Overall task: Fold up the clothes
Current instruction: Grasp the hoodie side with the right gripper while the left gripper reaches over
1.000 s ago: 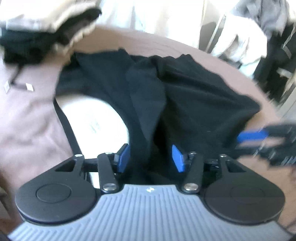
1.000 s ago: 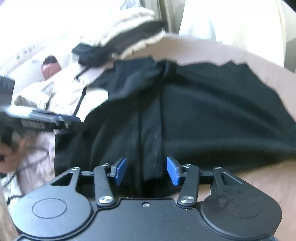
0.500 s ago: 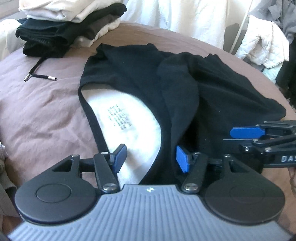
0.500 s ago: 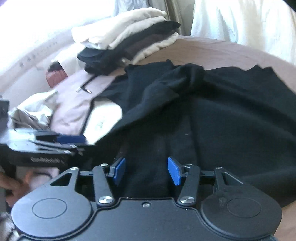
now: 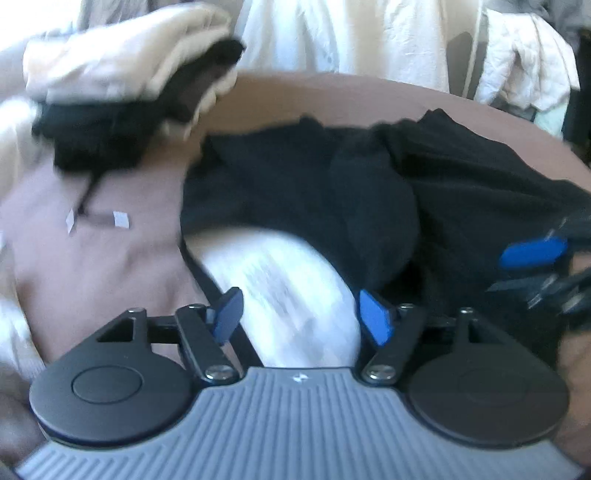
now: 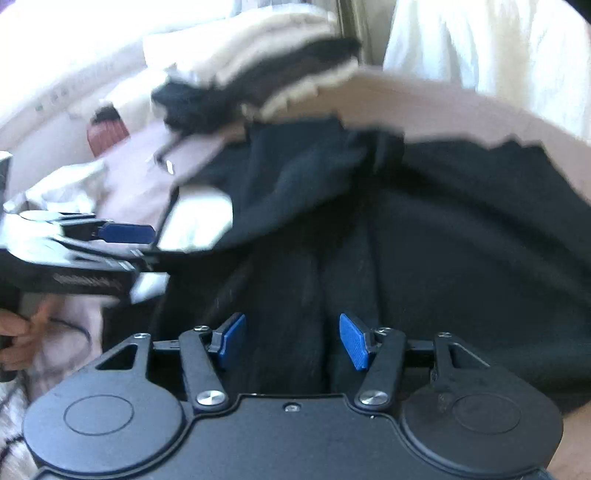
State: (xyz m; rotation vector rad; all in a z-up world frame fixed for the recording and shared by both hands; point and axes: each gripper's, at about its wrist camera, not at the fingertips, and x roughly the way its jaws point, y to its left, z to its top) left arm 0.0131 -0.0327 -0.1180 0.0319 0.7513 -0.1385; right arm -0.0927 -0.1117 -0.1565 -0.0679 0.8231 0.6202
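Note:
A black garment lies crumpled on the brown bed cover, its white lining turned up at the near edge. My left gripper hovers over that lining and the black hem. Its jaws are opening and the pads press on nothing. My right gripper sits low over the garment's black folds. Its jaws are also opening, with slack cloth between the pads but not pinched. Each gripper shows in the other's view: the right gripper at the right edge, the left gripper at the left.
A stack of folded cream and black clothes sits at the back left of the bed, also in the right wrist view. A drawstring with metal tips trails from it. White cloth hangs behind. A hand holds the left gripper.
Both grippers' jaws have spread wider. The black fold that sat between the left pads a second ago now lies to their right, with the white lining between them.

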